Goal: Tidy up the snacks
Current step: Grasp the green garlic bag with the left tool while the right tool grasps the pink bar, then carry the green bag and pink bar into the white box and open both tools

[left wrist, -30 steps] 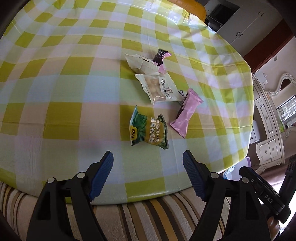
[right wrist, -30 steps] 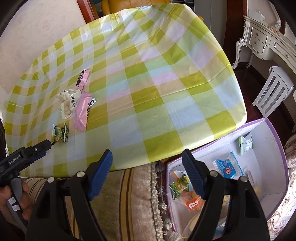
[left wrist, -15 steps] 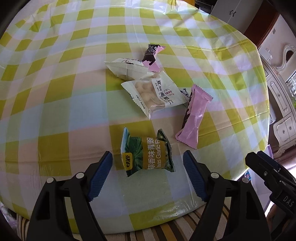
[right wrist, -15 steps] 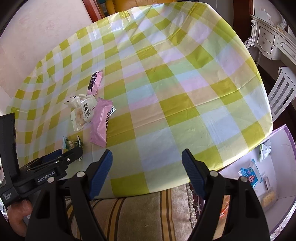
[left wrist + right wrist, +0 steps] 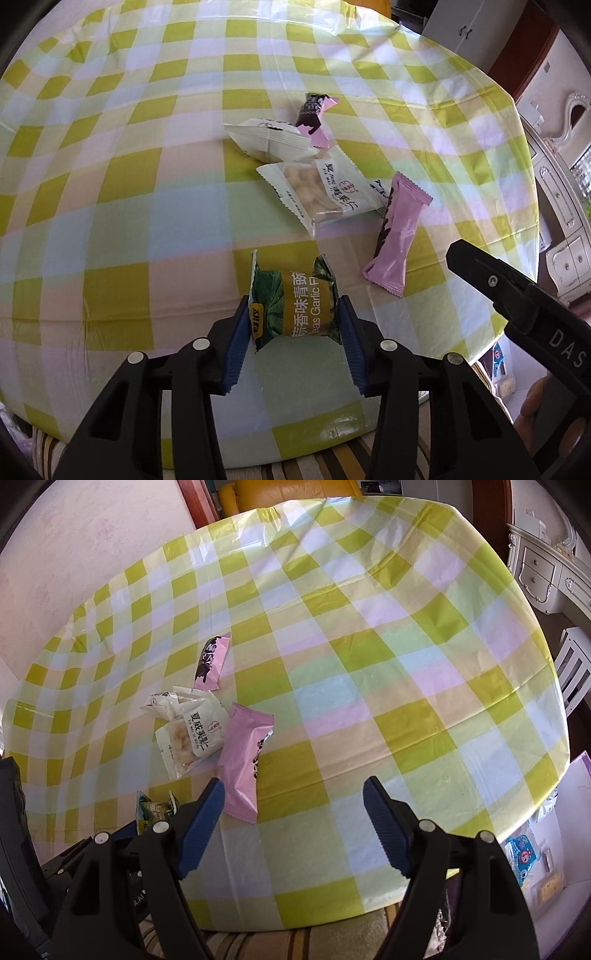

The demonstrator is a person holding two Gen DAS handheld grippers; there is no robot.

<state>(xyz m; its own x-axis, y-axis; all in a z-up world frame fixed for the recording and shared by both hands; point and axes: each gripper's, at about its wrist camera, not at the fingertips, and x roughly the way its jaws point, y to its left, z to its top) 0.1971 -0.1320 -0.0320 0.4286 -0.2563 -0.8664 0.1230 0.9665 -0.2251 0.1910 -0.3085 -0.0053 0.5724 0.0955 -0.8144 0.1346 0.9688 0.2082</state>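
Left wrist view: the left gripper [image 5: 293,314] is clenched on the green pea packet [image 5: 293,308], its two blue pads pressing the packet's short ends, one on each side. The packet lies on the checked tablecloth [image 5: 147,184] near the table's close edge, with its yellow band of lettering facing up. At about 1 o'clock from it lies the long pink packet [image 5: 397,240], angled with its far end toward the white nut packet [image 5: 325,190] and just touching that packet's corner. Farther off at 12 o'clock sits a second white packet [image 5: 267,140], which overlaps the far edge of the first, and beside it a small dark-and-pink bar [image 5: 314,112] (its print is too small to read). The black body of the other tool crosses the frame at 3 o'clock.

In the right wrist view, the right gripper [image 5: 293,808] hangs released over bare cloth, jaws wide apart and nothing between them. The long pink packet [image 5: 245,757] lies just beyond its left finger, at 11 o'clock. At 4 o'clock, past the table's edge, a lilac box [image 5: 576,786] stands open with a blue wrapper [image 5: 522,854] and other packets inside.
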